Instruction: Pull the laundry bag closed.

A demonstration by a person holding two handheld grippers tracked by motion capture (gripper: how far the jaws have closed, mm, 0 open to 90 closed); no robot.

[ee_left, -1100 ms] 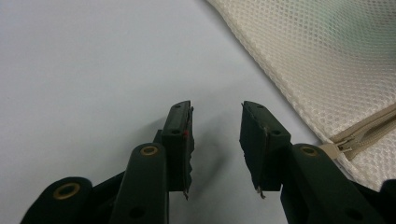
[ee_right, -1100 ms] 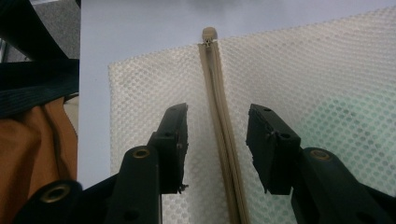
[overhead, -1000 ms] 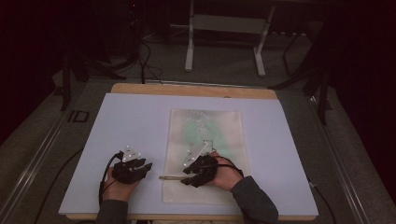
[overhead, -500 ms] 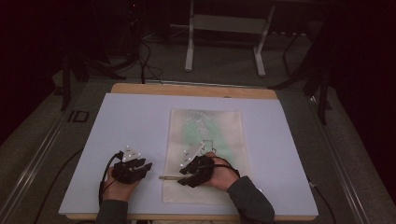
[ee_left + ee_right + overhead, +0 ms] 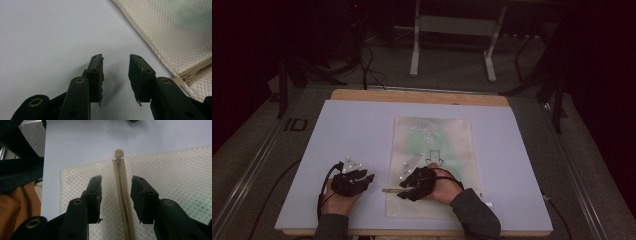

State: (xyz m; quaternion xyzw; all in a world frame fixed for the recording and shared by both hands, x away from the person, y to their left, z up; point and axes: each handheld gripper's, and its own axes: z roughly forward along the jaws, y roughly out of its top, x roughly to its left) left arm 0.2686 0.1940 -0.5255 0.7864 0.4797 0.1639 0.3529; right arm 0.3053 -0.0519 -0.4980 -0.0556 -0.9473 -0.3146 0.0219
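The table carries a cream mesh bag lying flat, with something green dimly showing through the netting. Both grippers sit at the near end of it.

The right gripper hangs over the bag's near end, and in the right gripper view its jaws straddle the zipper: the beige tape runs straight up between them, its long axis in line with the gripper's own pointing direction, neither pad touching it. The jaws have just been closing but a clear gap remains on each side of the tape. The zipper pull lies ahead of the jaw tips, at the bag's edge, just past where the mesh ends.

The left gripper rests off the bag on bare table, jaws wide with nothing between them; in the left gripper view the bag's edge and the pull lie off to the right of the right-hand jaw.

So the right hand is plainly nearer. The coming move likely turns on sliding forward along the tape's line to reach the pull.
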